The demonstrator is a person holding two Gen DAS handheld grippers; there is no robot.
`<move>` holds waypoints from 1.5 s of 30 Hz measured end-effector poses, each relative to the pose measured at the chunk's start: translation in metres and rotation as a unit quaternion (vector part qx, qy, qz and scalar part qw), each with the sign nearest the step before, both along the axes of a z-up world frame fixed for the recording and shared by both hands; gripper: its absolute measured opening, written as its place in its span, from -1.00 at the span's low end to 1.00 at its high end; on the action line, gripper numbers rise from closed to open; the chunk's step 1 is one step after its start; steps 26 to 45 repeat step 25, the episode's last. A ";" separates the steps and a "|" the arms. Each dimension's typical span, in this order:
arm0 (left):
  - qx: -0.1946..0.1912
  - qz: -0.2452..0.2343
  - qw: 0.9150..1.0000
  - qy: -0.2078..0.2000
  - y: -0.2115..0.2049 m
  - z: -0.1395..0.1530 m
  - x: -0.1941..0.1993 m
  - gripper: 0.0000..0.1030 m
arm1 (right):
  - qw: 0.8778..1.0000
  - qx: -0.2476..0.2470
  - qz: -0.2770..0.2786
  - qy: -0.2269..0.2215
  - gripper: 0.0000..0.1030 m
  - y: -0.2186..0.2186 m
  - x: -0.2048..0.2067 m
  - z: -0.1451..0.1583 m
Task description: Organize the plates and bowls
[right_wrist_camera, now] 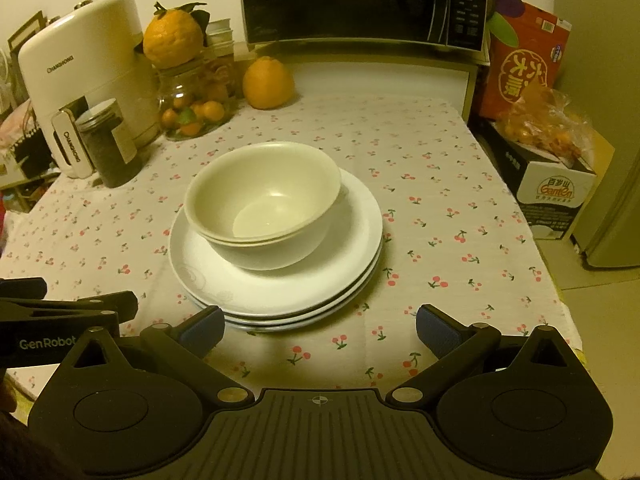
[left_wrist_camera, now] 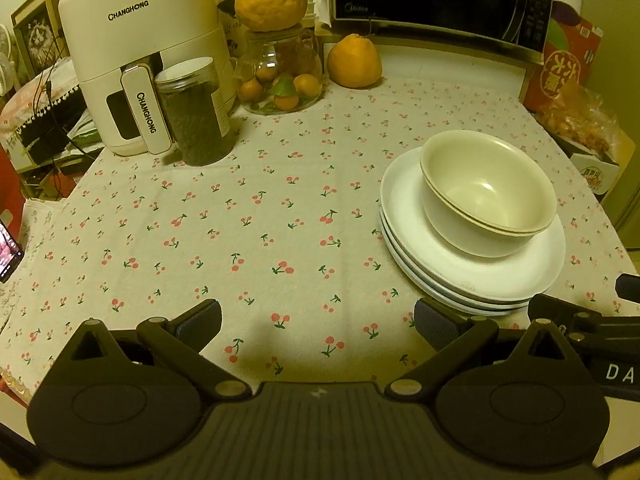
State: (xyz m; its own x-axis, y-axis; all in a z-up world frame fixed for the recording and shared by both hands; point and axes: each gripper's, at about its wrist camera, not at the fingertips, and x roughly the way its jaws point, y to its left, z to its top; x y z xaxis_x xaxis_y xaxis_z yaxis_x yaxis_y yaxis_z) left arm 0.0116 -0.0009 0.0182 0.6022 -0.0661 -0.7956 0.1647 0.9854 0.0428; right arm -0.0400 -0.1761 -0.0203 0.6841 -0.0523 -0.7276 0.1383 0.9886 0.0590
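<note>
— While both tools hang low over the cherry-print tablecloth (right_wrist_camera: 420, 168), what's stacked there?

— Two smooth, round cream bowls (right_wrist_camera: 264, 204), nested, sitting on a stack of glossy white plates (right_wrist_camera: 352, 248); how many plates is hard to count.

— And the grippers?

— Left gripper (left_wrist_camera: 318, 322) spread wide, empty, left of the stack. Right gripper (right_wrist_camera: 318, 326) equally wide, empty, its left pad (right_wrist_camera: 204, 326) just before the plates' rim.

— Behind the stack?

— White Changhong appliance (right_wrist_camera: 80, 76), dark-filled jar (right_wrist_camera: 108, 148), oranges (right_wrist_camera: 268, 84), microwave (right_wrist_camera: 360, 0) cut off at the top
</note>
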 end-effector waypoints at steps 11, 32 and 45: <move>0.001 0.002 1.000 0.003 0.002 0.000 0.001 1.00 | 1.000 0.002 -0.003 0.002 0.99 -0.001 0.000 -0.001; -0.005 -0.002 1.000 0.011 0.002 -0.001 0.002 1.00 | 1.000 0.001 -0.002 0.002 0.99 -0.002 0.000 0.000; -0.005 -0.002 1.000 0.011 0.002 -0.001 0.002 1.00 | 1.000 0.001 -0.002 0.002 0.99 -0.002 0.000 0.000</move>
